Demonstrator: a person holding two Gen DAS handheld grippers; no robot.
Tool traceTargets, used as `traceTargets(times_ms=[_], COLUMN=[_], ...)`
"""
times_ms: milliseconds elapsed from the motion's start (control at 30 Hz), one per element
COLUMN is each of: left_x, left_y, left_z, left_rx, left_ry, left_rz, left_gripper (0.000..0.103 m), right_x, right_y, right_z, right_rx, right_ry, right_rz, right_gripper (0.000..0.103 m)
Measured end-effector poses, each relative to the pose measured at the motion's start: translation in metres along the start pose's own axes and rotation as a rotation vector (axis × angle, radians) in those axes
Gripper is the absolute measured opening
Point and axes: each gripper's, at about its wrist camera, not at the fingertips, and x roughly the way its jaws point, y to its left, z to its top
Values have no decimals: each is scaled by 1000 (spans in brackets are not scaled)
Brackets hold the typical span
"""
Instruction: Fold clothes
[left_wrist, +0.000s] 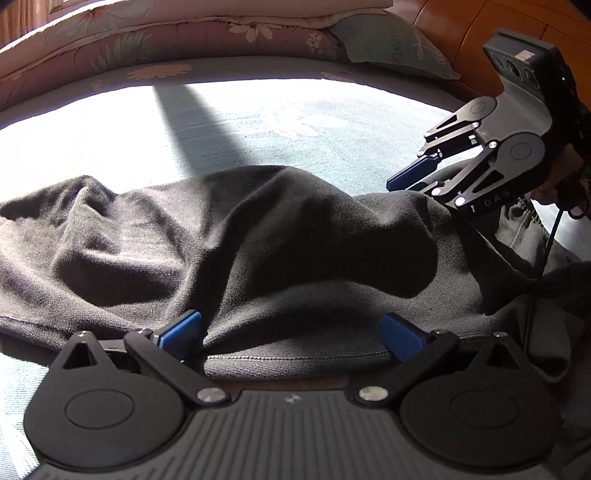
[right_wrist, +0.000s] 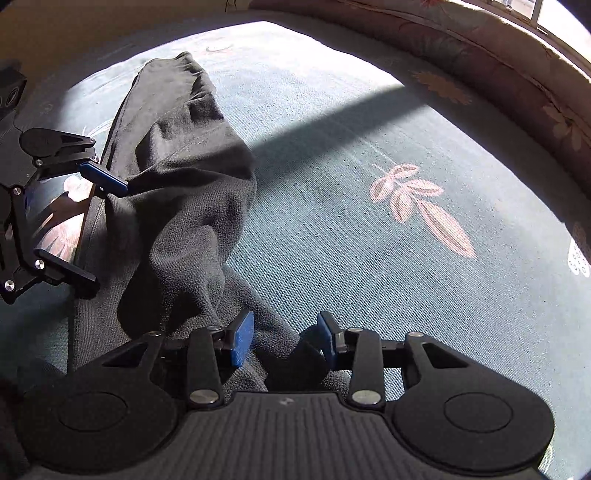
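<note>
lying lengthwise away from right hand-held gripper (right_wrist: 284, 341), dark garment (right_wrist: 177, 155), both hand-held grippers spread

A rumpled black garment (right_wrist: 177, 177) lies on the teal floral bedspread (right_wrist: 369, 240), its near fold between the right gripper (right_wrist: 284, 341)'s parted blue pads.

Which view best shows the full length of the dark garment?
The right wrist view: the dark garment runs lengthwise across the bedspread, its far end visible. The left wrist view shows it only as a bunched mound beyond the left gripper.
</note>
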Motion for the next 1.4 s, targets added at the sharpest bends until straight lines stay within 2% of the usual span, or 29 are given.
traceTargets(times_ms=[100, 167, 233, 267, 367, 533, 733, 833, 900, 967, 1067, 1200, 1300, 1400], left_x=[-1, -5, -11, -16, -30, -45, -48, -48, -50, -52, -56, -63, -70, -75], left_y=[0, 0, 1, 1, 1, -2, 4, 15, 24, 35, 56, 85, 106, 129], left_z=[0, 1, 1, 2, 2, 2, 0, -4, -6, -10, -15, -19, -18, -14], left_rx=[-1, -24, -51, -62, -80, -77, -100, -134, -151, -171, -218, -296, -350, -408], left_ry=[0, -2, -10, -18, -48, -78, -75, -61, -54, -47, -47, -51, -62, -74], left_rz=[-4, -9, -23, -31, -61, -76, -61, -52, -37, -20, 12, 63, 99, 120], left_gripper=[102, 103, 103, 103, 103, 102, 103, 103, 102, 102, 103, 102, 103, 103], right_x=[-2, -5, -11, -16, -29, -52, -24, -4, -1, -10, -31, -43, -30, -6], right_y=[3, 9, 14, 15, 16, -22, -49, -53, -49, -45, -40, -29, -10, 9], right_z=[-3, -5, -3, -2, 3, 14, 10, 5, 3, 4, 11, 34, 65, 100], right_rx=[7, -6, -22, -27, -37, 95, 204, 261, 256, 280, 297, 287, 216, 135], right_ry=[29, 35, 24, 13, -20, -95, -49, 6, 9, -24, -96, -176, -201, -201], right_rz=[52, 46, 12, -7, -64, -196, -325, -306, -327, -342, -316, -201, -129, -61], right_gripper=[40, 20, 11, 10, 9, 9, 9, 10, 14, 20, 25, 31, 38, 39])
